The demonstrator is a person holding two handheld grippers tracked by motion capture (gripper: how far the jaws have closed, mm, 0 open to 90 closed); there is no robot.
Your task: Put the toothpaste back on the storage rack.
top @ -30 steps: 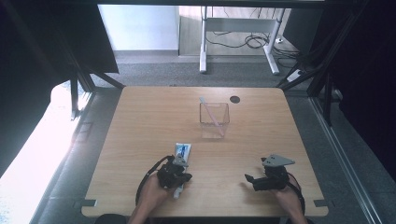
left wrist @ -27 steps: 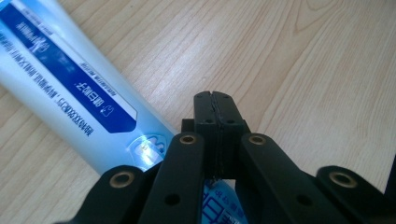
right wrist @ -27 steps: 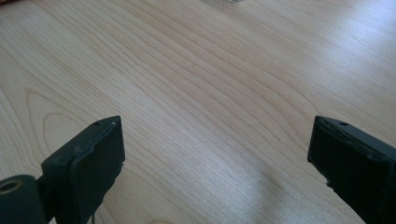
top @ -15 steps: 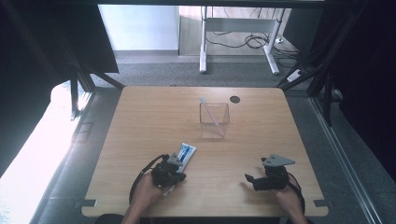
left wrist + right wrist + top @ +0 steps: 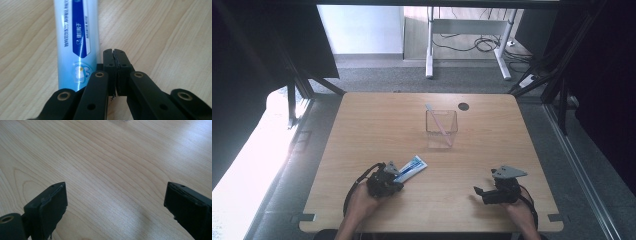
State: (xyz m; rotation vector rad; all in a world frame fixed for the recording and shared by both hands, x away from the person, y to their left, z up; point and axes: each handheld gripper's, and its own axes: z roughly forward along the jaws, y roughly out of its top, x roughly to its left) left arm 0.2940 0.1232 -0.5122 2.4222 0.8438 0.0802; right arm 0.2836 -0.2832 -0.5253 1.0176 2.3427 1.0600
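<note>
A pale wooden surface point(image 5: 377, 125) carries a clear square plastic box point(image 5: 441, 128), open at the top. This box sits a little past the middle of the surface. A thin pink stick point(image 5: 438, 123) leans inside the box, with its top end poking over the far left corner.

A blue and white toothpaste tube point(image 5: 411, 168) lies flat on the surface, nearer to the person than the clear box and a bit to its left. The tube points slantwise toward the box.

The left gripper point(image 5: 394, 170) sits at the near end of the tube, held by the person's left hand point(image 5: 364, 202). In the left gripper view, the two black jaws of the left gripper point(image 5: 115, 71) are pressed tight together with nothing between them. The tube point(image 5: 75, 42) lies just beside them, on the left of that view, and it looks like it is touching the left jaw's arm.

The right gripper point(image 5: 478, 191) is nearer to the person than the clear box and off to its right, well apart from the tube. The person's right hand point(image 5: 523, 214) holds it low over the surface. In the right gripper view, its jaws point(image 5: 116, 207) are spread wide apart over bare wood point(image 5: 112, 165) and hold nothing.
</note>
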